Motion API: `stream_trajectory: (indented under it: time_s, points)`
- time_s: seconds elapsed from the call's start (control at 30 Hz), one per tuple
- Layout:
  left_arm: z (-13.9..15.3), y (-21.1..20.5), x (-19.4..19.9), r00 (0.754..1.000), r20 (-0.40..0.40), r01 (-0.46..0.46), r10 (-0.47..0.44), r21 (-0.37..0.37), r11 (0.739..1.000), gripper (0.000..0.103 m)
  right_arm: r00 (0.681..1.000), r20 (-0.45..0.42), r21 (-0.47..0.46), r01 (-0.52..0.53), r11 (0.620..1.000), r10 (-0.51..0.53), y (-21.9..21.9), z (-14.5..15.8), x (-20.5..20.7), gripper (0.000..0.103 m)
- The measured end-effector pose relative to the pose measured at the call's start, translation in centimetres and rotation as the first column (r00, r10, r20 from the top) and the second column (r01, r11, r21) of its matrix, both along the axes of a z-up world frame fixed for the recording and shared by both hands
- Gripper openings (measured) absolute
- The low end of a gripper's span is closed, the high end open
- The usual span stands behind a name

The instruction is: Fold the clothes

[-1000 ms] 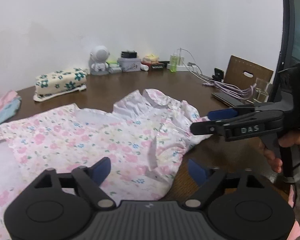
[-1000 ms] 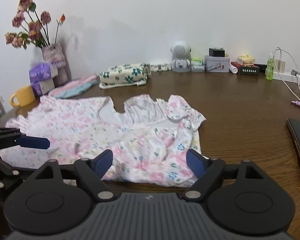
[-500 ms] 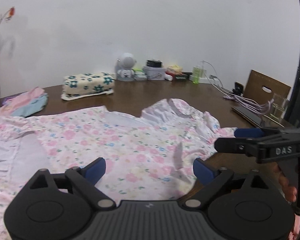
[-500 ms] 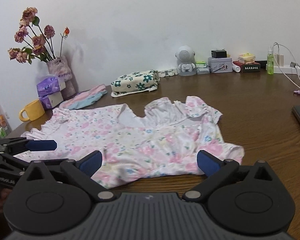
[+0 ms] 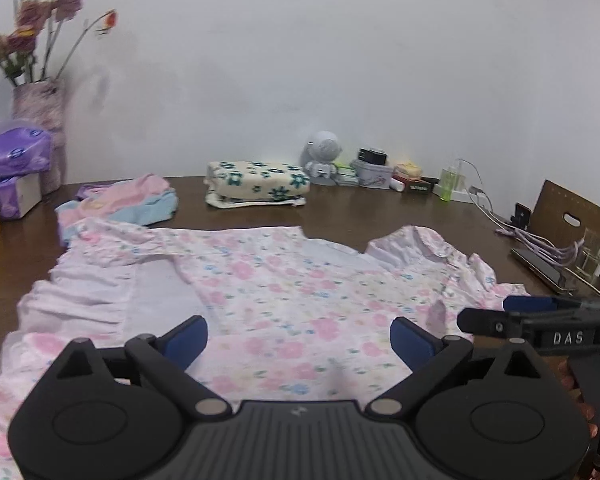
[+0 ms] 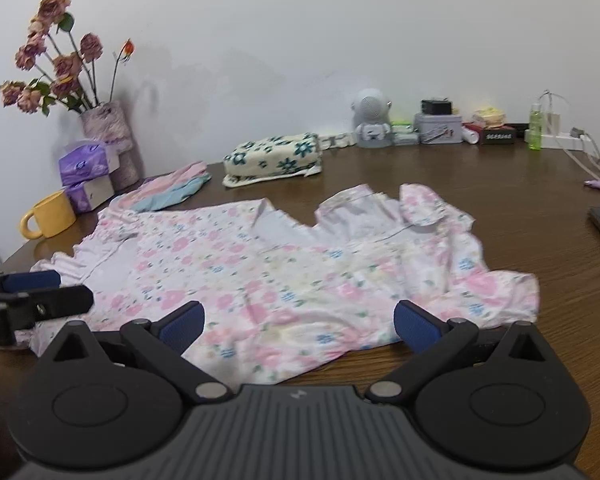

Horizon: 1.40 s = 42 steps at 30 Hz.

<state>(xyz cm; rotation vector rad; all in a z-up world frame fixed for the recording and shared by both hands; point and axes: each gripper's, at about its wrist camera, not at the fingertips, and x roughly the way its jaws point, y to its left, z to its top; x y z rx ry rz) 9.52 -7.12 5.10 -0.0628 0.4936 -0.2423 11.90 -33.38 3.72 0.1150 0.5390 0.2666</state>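
Floral dress point(image 5: 284, 304) lying spread on brown surface point(image 6: 440, 176), beyond both tools; left tool point(image 5: 299, 336) and right tool point(image 6: 298, 322) gaping apart, having backed away since earlier.

Plain white wall point(image 6: 300, 40) directly behind dark wood table point(image 6: 500, 208); soft even light, faint shadows on wall nr table's back edge.
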Motion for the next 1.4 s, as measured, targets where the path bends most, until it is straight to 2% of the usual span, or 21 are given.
stream_trajectory:
  time_s: [0.17,0.23,0.37,0.53,0.77,0.93,1.1,1.4]
  points:
    - [-0.1,3.4,-0.6,0.998,0.010,-0.069,0.069,-0.008,0.998,0.098,1.000,-0.016,-0.015,-0.025,1.000,0.025,2.2,-0.1,0.2,0.103]
    - [-0.1,4.7,-0.7,0.996,0.005,-0.087,0.087,-0.029,0.996,0.098,0.999,-0.021,-0.025,-0.029,0.999,0.028,3.1,0.0,0.3,0.103]
    - [-0.4,7.2,-1.0,0.995,-0.004,-0.096,0.096,-0.117,0.988,0.099,0.999,-0.030,-0.046,-0.035,0.998,0.034,4.9,0.1,0.5,0.103]
    - [-0.8,9.1,-0.7,0.991,-0.048,-0.135,0.129,-0.156,0.979,0.099,0.998,-0.037,-0.100,-0.051,0.994,0.048,6.9,-0.2,0.5,0.103]
    - [-1.8,9.5,-0.2,0.983,-0.093,-0.166,0.156,-0.116,0.979,0.099,0.996,-0.053,-0.168,-0.077,0.983,0.069,9.6,-0.6,0.7,0.102]
    - [-2.2,9.4,0.0,0.982,-0.107,-0.167,0.157,-0.096,0.981,0.099,0.995,-0.066,-0.176,-0.090,0.980,0.079,10.2,-0.8,1.5,0.102]
    - [-2.4,9.5,1.2,0.976,-0.160,-0.163,0.147,-0.092,0.982,0.099,0.993,-0.084,-0.175,-0.099,0.980,0.086,10.8,-0.9,2.9,0.102]
    - [-2.2,8.1,3.9,0.976,-0.169,-0.139,0.140,0.016,0.990,0.098,0.985,-0.124,-0.157,-0.142,0.977,0.123,11.8,-1.7,5.1,0.102]
